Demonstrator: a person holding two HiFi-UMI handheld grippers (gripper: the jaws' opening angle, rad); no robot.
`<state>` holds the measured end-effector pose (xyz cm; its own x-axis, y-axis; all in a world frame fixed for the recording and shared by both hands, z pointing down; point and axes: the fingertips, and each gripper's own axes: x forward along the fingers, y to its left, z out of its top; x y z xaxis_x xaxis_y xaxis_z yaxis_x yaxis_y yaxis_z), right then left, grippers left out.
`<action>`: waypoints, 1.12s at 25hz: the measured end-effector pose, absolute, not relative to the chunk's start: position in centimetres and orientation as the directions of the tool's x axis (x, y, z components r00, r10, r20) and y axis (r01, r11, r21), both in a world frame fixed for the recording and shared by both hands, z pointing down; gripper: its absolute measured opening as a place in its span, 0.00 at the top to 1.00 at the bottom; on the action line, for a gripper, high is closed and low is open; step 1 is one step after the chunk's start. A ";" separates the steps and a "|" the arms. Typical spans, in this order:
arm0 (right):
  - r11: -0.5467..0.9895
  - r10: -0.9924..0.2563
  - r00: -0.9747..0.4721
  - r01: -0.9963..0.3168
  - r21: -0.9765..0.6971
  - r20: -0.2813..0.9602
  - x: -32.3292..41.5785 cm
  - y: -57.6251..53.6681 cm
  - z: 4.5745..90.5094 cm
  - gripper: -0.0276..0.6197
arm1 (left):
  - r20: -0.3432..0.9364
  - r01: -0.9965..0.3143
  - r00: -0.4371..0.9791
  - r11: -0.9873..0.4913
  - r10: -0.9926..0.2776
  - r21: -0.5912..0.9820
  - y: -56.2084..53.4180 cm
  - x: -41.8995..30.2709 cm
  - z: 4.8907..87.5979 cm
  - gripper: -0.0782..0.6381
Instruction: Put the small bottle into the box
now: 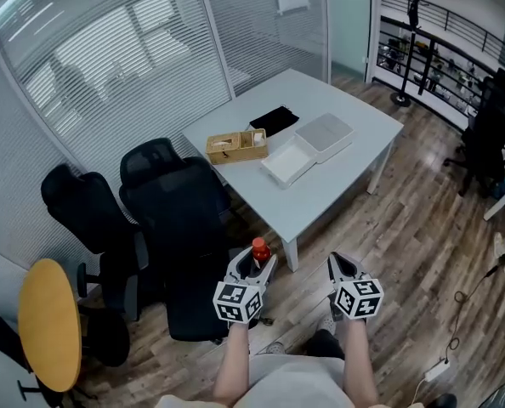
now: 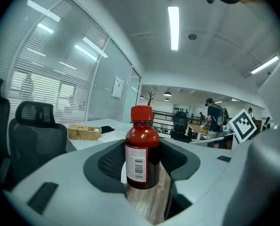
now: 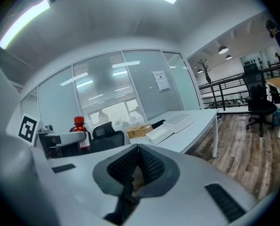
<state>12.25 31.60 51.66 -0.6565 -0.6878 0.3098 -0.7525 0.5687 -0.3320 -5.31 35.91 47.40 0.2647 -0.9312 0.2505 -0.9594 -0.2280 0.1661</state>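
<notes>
From where I stand I count one small bottle (image 2: 142,149), red with a red cap and a white barcode label, and it is upright between the dark pads of the left gripper (image 1: 257,266), which is clamped on its body out over the wood floor (image 1: 405,228), well short of the table. The right gripper (image 1: 337,262) hangs just beside it with its jaws pressed together on nothing. There is one pale table (image 1: 337,185), and four things lie on it: a tan woven box (image 1: 236,146) with compartments, a shallow white box (image 1: 288,161) lying open, a white lid (image 1: 325,134) touching its far side, and a flat black item (image 1: 275,119) near the glass wall. Three black office chairs (image 1: 184,228) crowd the table's near-left side, between the person and the tan box, and a round yellow tabletop (image 1: 48,323) sits further left. What lies inside the tan box's compartments is too small to make out, and the left gripper covers the bottle's lower part in the head view. The person's forearms (image 1: 235,364) are cut off at the picture's bottom edge.
</notes>
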 end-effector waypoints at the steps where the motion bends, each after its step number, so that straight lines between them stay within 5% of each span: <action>1: 0.574 -0.684 -0.659 -0.751 -0.327 0.312 12.8 30.5 51.5 0.93 | 0.245 -0.961 0.258 -0.221 -0.935 0.167 34.9 -4.9 47.1 0.56; 18: 0.607 -0.604 -0.698 -0.716 -0.346 0.385 21.1 19.0 53.3 0.93 | 0.272 -0.970 0.197 -0.147 -0.942 0.193 24.8 2.4 47.9 0.56; 28: 0.619 -0.553 -0.727 -0.685 -0.384 0.406 19.7 17.5 55.4 0.93 | 0.294 -0.972 0.172 -0.114 -0.940 0.206 23.4 1.4 48.9 0.56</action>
